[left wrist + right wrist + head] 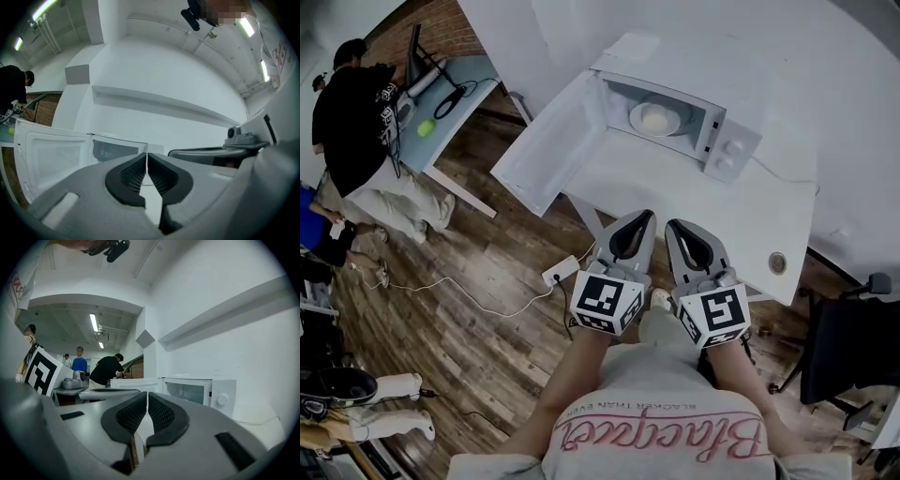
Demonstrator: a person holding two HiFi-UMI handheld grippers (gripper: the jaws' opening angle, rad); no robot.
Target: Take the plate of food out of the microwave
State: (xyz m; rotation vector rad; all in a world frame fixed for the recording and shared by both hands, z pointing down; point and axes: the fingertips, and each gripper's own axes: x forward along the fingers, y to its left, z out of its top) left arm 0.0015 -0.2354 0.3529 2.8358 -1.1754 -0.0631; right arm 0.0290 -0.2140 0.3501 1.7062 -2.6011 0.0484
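White bench (675, 187) carried the microwave (703, 84), its door (546, 155) swung wide open to the left. The plate of food (654, 118) sat inside the cavity, untouched. Left hand-held gripper (639, 220) and right hand-held gripper (680, 230) hung side by side at the bench's near edge, well apart from the plate, each with jaws together on nothing.

We judged this the approach step. The next move calls for parting the jaws, reaching level into the cavity and taking the plate's rim.

Only the head view showed the plate. The gripper views gave the meeting pads (133, 174) and, on the right, the dial (221, 400); we could not make out the plate there.
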